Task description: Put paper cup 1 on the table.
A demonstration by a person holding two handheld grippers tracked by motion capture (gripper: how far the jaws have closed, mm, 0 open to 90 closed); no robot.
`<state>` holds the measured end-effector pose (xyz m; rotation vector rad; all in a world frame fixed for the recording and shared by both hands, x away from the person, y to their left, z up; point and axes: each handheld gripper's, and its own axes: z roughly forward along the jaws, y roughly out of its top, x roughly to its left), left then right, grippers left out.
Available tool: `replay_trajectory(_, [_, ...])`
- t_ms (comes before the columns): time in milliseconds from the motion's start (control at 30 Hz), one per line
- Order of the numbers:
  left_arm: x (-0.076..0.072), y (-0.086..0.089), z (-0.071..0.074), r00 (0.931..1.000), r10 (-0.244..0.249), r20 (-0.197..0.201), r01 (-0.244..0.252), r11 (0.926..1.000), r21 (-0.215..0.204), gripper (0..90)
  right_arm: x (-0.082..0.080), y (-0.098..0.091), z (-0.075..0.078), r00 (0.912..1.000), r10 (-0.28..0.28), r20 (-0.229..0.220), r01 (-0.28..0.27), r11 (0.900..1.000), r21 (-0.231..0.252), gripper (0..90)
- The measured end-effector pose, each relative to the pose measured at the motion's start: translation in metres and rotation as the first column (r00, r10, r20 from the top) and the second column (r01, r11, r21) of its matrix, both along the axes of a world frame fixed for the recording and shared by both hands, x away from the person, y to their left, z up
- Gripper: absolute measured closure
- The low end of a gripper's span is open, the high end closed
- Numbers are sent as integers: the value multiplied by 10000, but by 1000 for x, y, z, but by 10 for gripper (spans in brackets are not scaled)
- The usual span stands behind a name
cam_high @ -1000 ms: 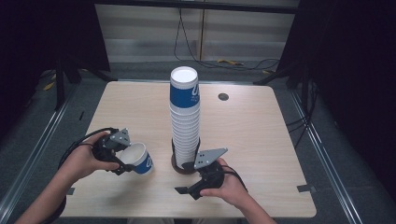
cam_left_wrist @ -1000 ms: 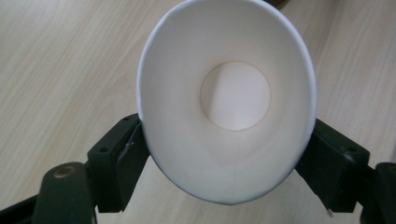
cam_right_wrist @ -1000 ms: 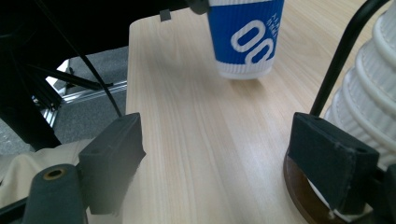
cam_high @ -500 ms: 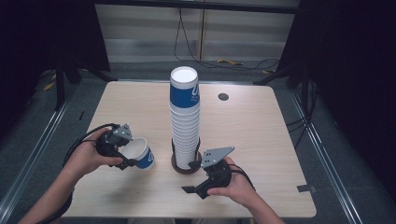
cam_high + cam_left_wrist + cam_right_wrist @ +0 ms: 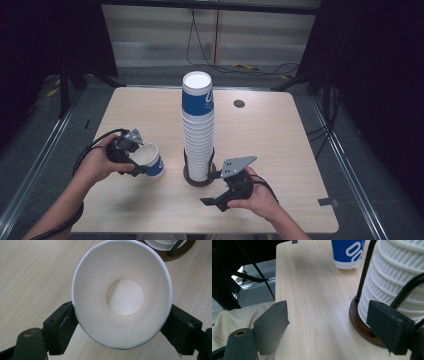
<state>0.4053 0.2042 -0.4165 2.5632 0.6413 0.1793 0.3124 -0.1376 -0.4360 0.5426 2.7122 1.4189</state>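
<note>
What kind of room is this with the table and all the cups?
Probably a lab or recording studio, not a home. A bare wooden table stands alone between dark curtains, cables trail over the grey floor, and a person works a stack of paper cups with handheld grippers.

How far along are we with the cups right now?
Done: one blue cup is off the cup stack and shut in the left tongs, its base low over the table. In hand: right tongs open, empty, beside the holder base. Left: the tall stack remains in the holder; I can't tell where cups go.
</note>
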Motion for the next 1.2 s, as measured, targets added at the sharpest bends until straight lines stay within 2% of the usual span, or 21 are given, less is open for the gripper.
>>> replay_trajectory(100, [1, 0, -6, 10000, 27, -71, -28, 10000, -65, 181, -1, -3, 0, 10000, 3, 6, -3, 10000, -44, 169])
replay_trajectory(233, [1, -1, -7, 9996, 85, 262, -84, 9999, -63, 176, -1, -8, 1, 10000, -67, 5, 67, 9999, -94, 169])
replay_trajectory(300, [0, -2, -8, 9996, 129, 240, -127, 9999, -103, 171, -1, -10, 1, 10000, -94, 25, 94, 9999, -93, 169])
replay_trajectory(467, [-1, -1, -19, 10000, 24, -64, -24, 10000, 6, 161, -1, -14, 3, 9999, -149, 32, 150, 9998, -143, 168])
replay_trajectory(500, [-2, 1, -22, 9999, 53, -146, -56, 9998, -199, 160, -1, -15, 3, 9999, -151, 44, 152, 9998, -151, 168])
replay_trajectory(567, [-5, 3, -25, 9998, 40, -192, -44, 9997, -221, 160, -1, -18, 4, 9998, -181, 55, 182, 9996, -197, 168])
replay_trajectory(633, [-8, 5, -26, 9990, 307, -330, -323, 9982, -497, 161, 0, -20, 5, 9997, -241, 21, 242, 9994, -243, 168])
replay_trajectory(667, [-8, 7, -26, 9992, 242, -310, -255, 9988, -420, 160, 0, -21, 5, 9996, -268, 42, 270, 9992, -296, 169])
replay_trajectory(733, [-10, 10, -25, 9983, 433, -400, -461, 9965, -700, 161, 1, -24, 7, 9995, -326, 17, 326, 9987, -383, 170])
replay_trajectory(800, [-12, 13, -24, 9982, 430, -425, -458, 9966, -689, 164, 3, -27, 10, 9992, -405, 6, 404, 9978, -521, 170])
replay_trajectory(833, [-13, 16, -22, 9977, 379, -569, -420, 9964, -739, 166, 3, -28, 12, 9990, -455, -4, 454, 9974, -555, 170])
replay_trajectory(867, [-14, 17, -21, 9959, 533, -729, -594, 9946, -849, 166, 4, -29, 13, 9989, -461, 20, 461, 9974, -554, 170])
replay_trajectory(967, [-16, 20, -16, 9946, 570, -869, -660, 9923, -1052, 167, 6, -33, 21, 9984, -563, 91, 568, 9960, -696, 170])
replay_trajectory(1200, [-20, 25, 1, 9950, 594, -804, -693, 9895, -1265, 169, 14, -40, 38, 9973, -738, 53, 740, 9935, -859, 168])
